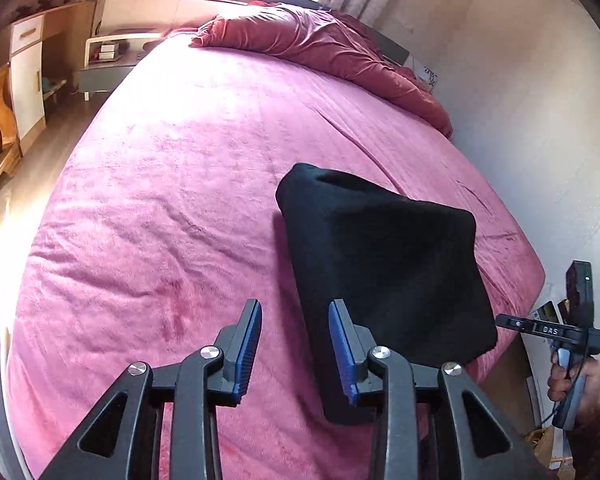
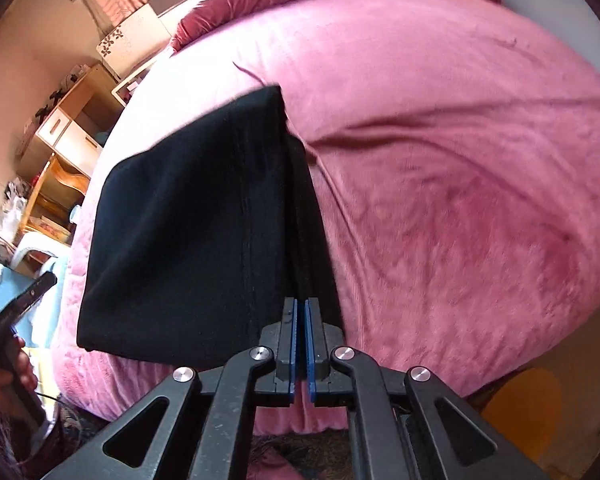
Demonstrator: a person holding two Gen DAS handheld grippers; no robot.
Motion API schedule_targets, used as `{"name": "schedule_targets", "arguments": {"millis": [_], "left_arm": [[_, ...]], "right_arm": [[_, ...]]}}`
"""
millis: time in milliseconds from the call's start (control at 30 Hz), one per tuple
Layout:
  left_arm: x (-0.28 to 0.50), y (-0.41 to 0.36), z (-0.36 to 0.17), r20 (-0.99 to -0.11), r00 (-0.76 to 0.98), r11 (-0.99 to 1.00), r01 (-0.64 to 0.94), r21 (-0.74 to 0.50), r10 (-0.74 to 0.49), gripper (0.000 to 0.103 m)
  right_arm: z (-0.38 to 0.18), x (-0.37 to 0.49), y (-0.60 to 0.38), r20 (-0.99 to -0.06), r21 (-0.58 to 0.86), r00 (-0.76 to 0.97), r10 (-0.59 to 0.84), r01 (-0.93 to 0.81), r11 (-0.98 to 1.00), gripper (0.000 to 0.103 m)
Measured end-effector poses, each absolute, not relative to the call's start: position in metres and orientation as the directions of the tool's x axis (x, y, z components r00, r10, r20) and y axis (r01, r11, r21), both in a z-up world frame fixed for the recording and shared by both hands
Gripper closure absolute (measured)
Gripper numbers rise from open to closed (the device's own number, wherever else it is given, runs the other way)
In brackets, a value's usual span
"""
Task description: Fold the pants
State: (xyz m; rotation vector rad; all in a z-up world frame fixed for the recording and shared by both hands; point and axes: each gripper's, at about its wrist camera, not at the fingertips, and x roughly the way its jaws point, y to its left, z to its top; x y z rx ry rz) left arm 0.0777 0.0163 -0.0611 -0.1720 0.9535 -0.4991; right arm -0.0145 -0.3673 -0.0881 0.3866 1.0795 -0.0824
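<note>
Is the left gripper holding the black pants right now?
No. The left gripper stands open with only the pink bedspread between its fingers, while the folded black pants lie beside it.

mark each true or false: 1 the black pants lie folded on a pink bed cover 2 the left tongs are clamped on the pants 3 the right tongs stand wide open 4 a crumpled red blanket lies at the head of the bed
1. True. The black pants lie as a folded bundle on the pink bed cover.
2. False. The left tongs are open, with only the cover between the fingers.
3. False. The right tongs are shut.
4. True. The red blanket lies crumpled there.
</note>
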Motion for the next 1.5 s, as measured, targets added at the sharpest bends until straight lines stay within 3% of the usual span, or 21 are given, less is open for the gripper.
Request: {"name": "schedule_targets", "arguments": {"millis": [67,100,167,233,500,767,1067,1133,1200,1500], "left_arm": [[0.084,0.006,-0.063,-0.744,0.469,0.877,0.324,-0.356,-0.476,0.061],[0.087,0.002,-0.064,-0.747,0.469,0.879,0.32,-0.353,-0.471,0.053],[0.092,-0.006,-0.065,-0.749,0.462,0.877,0.323,-0.357,-0.475,0.044],[0.096,-0.014,-0.065,-0.753,0.456,0.877,0.322,-0.358,-0.475,0.039],[0.104,-0.031,-0.078,-0.777,0.422,0.875,0.343,-0.341,-0.468,0.032],[0.121,-0.032,-0.114,-0.8,0.335,0.86,0.311,-0.405,-0.498,0.032],[0.132,-0.034,-0.143,-0.77,0.262,0.811,0.257,-0.525,-0.582,0.032],[0.133,-0.033,-0.147,-0.758,0.246,0.795,0.243,-0.556,-0.605,0.036],[0.134,-0.036,-0.15,-0.743,0.226,0.775,0.249,-0.581,-0.63,0.047],[0.127,-0.034,-0.136,-0.693,0.252,0.736,0.29,-0.612,-0.675,0.069]], "right_arm": [[-0.076,-0.004,-0.361,-0.851,0.278,0.509,0.133,0.22,0.935,0.082],[-0.072,0.003,-0.356,-0.841,0.28,0.523,0.138,0.203,0.938,0.074],[-0.065,0.017,-0.348,-0.829,0.265,0.545,0.124,0.187,0.946,0.034],[-0.065,0.032,-0.343,-0.822,0.248,0.561,0.098,0.197,0.949,0.027],[-0.113,0.072,-0.352,-0.904,0.186,0.423,0.057,0.27,0.945,0.029],[-0.161,0.064,-0.389,-0.845,0.458,0.433,0.313,0.286,0.842,0.033],[-0.177,0.06,-0.401,-0.788,0.546,0.461,0.409,0.214,0.81,0.037],[-0.179,0.056,-0.404,-0.776,0.559,0.472,0.419,0.206,0.803,0.038],[-0.181,0.049,-0.404,-0.767,0.569,0.48,0.426,0.202,0.797,0.04],[-0.165,0.041,-0.401,-0.754,0.589,0.486,0.442,0.203,0.782,0.059]]}}
